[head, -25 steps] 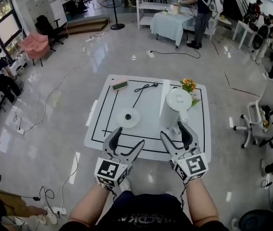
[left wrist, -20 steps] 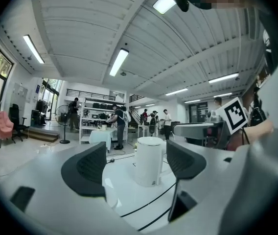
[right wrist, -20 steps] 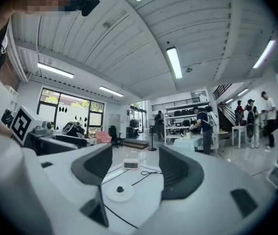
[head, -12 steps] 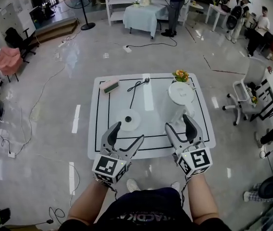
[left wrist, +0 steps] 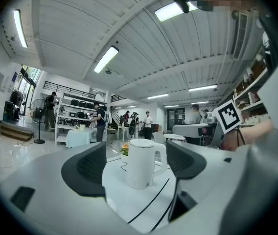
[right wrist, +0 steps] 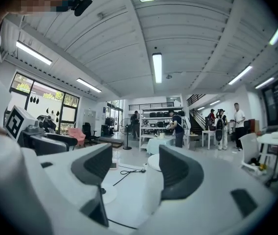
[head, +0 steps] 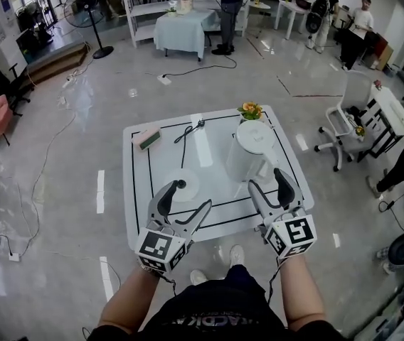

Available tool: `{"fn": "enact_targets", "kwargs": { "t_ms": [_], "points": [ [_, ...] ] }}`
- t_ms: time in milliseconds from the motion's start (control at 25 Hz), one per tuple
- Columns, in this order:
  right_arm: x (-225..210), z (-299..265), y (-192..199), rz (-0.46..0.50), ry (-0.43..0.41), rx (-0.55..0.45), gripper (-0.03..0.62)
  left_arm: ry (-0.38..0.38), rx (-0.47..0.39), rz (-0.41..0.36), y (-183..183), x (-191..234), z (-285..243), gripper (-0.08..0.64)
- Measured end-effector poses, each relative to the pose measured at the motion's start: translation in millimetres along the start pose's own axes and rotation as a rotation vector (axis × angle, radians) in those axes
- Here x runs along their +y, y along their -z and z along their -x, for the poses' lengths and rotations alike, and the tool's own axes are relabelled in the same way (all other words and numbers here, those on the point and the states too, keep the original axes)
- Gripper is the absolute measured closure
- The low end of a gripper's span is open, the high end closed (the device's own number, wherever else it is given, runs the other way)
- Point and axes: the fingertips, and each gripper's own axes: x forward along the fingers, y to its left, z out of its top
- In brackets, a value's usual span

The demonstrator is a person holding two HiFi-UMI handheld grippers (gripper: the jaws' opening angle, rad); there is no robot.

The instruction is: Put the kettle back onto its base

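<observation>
The kettle point(head: 247, 150) stands upright on the right half of our table point(head: 139, 203), lid on, with its handle turned toward the near edge. It is off its base point(head: 181, 187), a flat round disc that lies to its left on the same table, clearly apart from it. The base's cable point(head: 187, 129) runs off toward the far edge.

Our right gripper point(head: 268, 182) hovers at the near edge of the table, just in front of the kettle's handle. Its jaws are spread wide and grip nothing. In the right gripper view the kettle's body shows close up, partly behind one jaw, and we cannot tell whether that jaw touches it.

Our left gripper point(head: 188, 199) hangs over the near edge too, close to the base, with its jaws likewise wide apart and nothing between them. The left gripper view looks across the table at the kettle, which stands framed in the gap, well beyond the jaw tips.

Behind the kettle, at the far right corner, sits a small bunch of flowers point(head: 250, 110). A green and pink block point(head: 146, 138) lies at the far left corner. A black line frames the tabletop.

Past the table we see a glossy floor, a fan point(head: 91, 9), shelves, a cloth-draped table point(head: 181, 24) and several people standing.
</observation>
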Motion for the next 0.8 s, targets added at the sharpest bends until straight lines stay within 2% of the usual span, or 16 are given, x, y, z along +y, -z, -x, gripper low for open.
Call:
{"fn": "enact_targets", "kwargs": {
  "t_ms": [520,800],
  "points": [
    [-60.3,-11.0,10.8,-0.035,0.069,0.034,0.310,0.013,0.008,0.008,4.4,-6.2,-27.3,0.189],
    [-89.5,-24.1,45.8,-0.096,0.049,0.099,0.310,0.017,0.037,0.026,24.8,-20.4,-52.8,0.189]
  ]
}}
